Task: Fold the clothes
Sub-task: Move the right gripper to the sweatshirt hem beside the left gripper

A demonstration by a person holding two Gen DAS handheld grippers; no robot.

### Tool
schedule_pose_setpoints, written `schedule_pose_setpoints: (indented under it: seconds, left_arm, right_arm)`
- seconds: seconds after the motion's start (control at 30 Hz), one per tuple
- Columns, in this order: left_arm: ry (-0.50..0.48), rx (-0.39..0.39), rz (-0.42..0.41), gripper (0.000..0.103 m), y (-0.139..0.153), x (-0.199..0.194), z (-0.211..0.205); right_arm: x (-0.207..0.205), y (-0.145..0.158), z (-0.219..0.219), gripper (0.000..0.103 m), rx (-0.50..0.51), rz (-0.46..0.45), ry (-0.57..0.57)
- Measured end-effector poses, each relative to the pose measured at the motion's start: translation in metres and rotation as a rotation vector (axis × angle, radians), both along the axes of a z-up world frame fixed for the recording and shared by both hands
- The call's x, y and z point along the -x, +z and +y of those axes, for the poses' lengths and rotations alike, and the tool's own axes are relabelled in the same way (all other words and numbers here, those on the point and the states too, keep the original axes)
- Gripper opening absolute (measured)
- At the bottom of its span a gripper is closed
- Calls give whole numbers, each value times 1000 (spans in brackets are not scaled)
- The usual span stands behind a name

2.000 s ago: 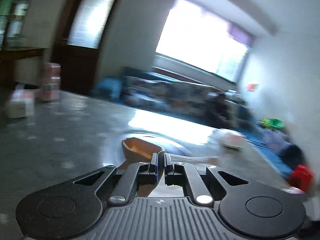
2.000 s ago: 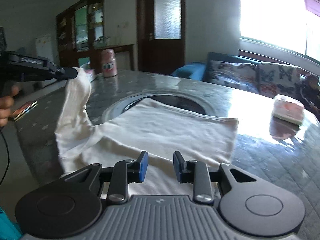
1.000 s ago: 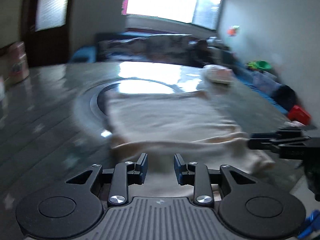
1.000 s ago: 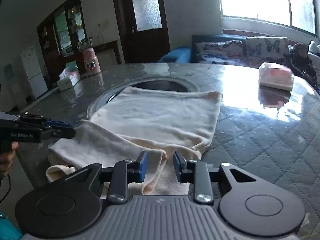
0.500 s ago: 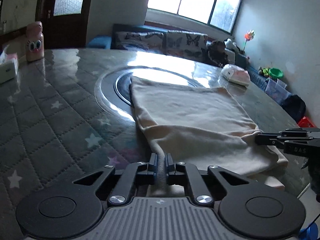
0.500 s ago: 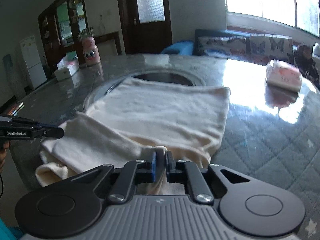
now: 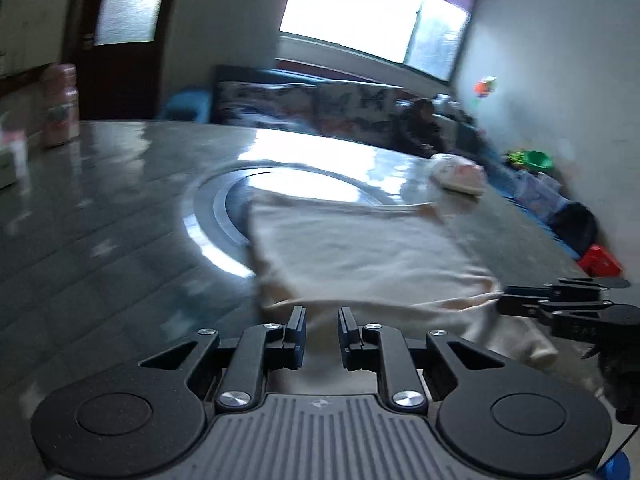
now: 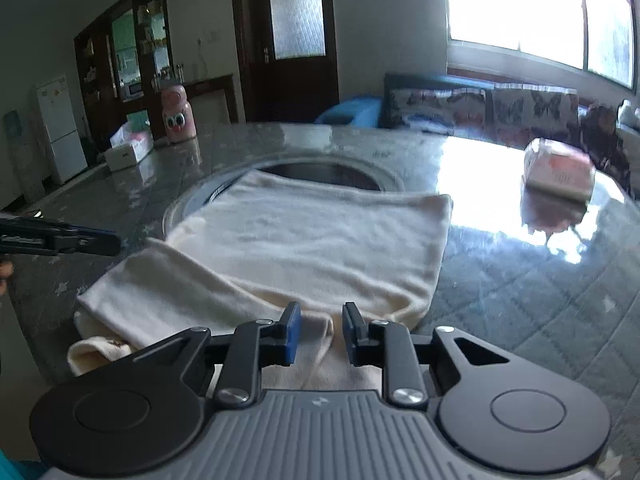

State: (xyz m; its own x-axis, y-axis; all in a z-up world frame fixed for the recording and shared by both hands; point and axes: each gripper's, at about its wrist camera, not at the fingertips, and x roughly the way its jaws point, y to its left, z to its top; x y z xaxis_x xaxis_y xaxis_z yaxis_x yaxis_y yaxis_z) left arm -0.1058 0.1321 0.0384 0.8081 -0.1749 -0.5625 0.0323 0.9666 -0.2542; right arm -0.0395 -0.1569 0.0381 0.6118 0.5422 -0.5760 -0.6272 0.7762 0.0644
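Note:
A cream garment (image 8: 312, 248) lies flat on the grey quilted table, partly over the round inset, with a sleeve folded across its near end. It also shows in the left wrist view (image 7: 360, 256). My left gripper (image 7: 322, 328) is open at the garment's near left edge, with cloth between and below the fingers. My right gripper (image 8: 318, 330) is open over the near edge, a fold of cloth between its fingers. Each gripper shows side-on in the other's view: the right one (image 7: 560, 304), the left one (image 8: 60, 238).
A pink tissue pack (image 8: 560, 170) lies on the table at the far right. A pink owl-faced bottle (image 8: 179, 114) and a white tissue box (image 8: 128, 152) stand at the far left. The table edge (image 8: 36, 320) runs close at the near left.
Both grippers were shut on the garment's near edge half a second ago; both have now opened and let the cloth go. The left view has shifted and is blurred.

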Motion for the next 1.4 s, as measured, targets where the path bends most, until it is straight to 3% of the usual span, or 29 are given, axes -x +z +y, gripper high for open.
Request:
schedule_pose_setpoints:
  seconds: [0.23,0.47,0.67,0.9,1.0,1.17,1.4]
  left_arm:
    - [1,9,44,19,-18,-27,-4]
    - [54,8,43,17,-25,-23,13]
    - [77,-3,26,15,-18,-20,12]
    - [-45,-33,-6,16,-12,-21,-17]
    - [-30,-57,19,16,-19,-28,-19]
    - [4,-7,47,18,-25,-31,-7]
    - [-61,-53,0,18,-9,-12,-20]
  right_arm:
    - [4,1,7,22,1,-4,58]
    - [1,-16,14,22,47,28,69]
    - [5,-6,13,22,37,-1,82]
    - [0,-17,25,22,67,5,94]
    - [0,-15,25,22,74,-9,88]
    - [-2,-17,24,22,106,-14,92]
    - [19,-2,20,23,94,-33,160]
